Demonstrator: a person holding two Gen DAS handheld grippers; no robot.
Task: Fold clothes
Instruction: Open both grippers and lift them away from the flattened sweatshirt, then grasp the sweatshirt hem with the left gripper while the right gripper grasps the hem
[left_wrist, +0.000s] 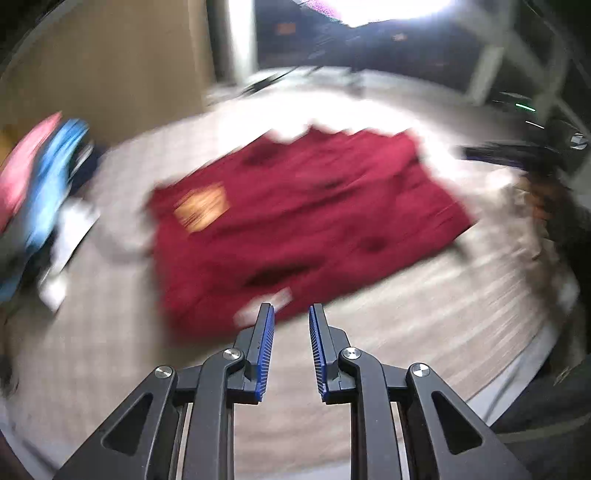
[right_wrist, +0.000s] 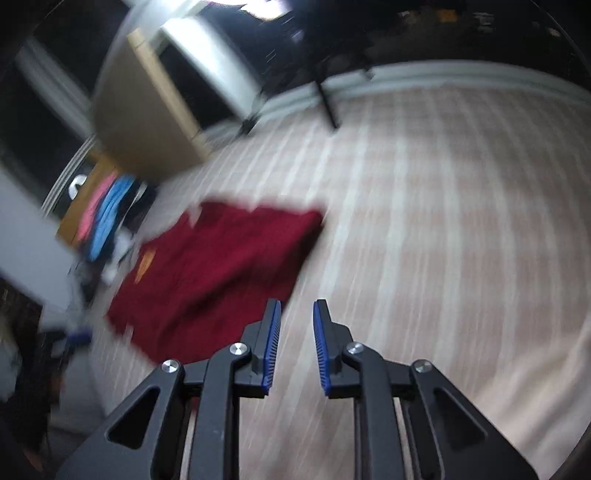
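A dark red garment (left_wrist: 295, 221) with an orange patch lies folded into a rough rectangle on the beige checked bedcover (left_wrist: 424, 314). It also shows in the right wrist view (right_wrist: 221, 273), left of centre. My left gripper (left_wrist: 291, 314) is open and empty, just above the garment's near edge. My right gripper (right_wrist: 297, 310) is open and empty, above the bedcover (right_wrist: 424, 221) beside the garment's right edge. Both views are motion-blurred.
A heap of pink and blue clothes (left_wrist: 40, 184) lies at the left edge of the bed, also in the right wrist view (right_wrist: 107, 214). A wooden board (right_wrist: 147, 122) stands behind. The other hand and gripper (left_wrist: 546, 173) show at the far right.
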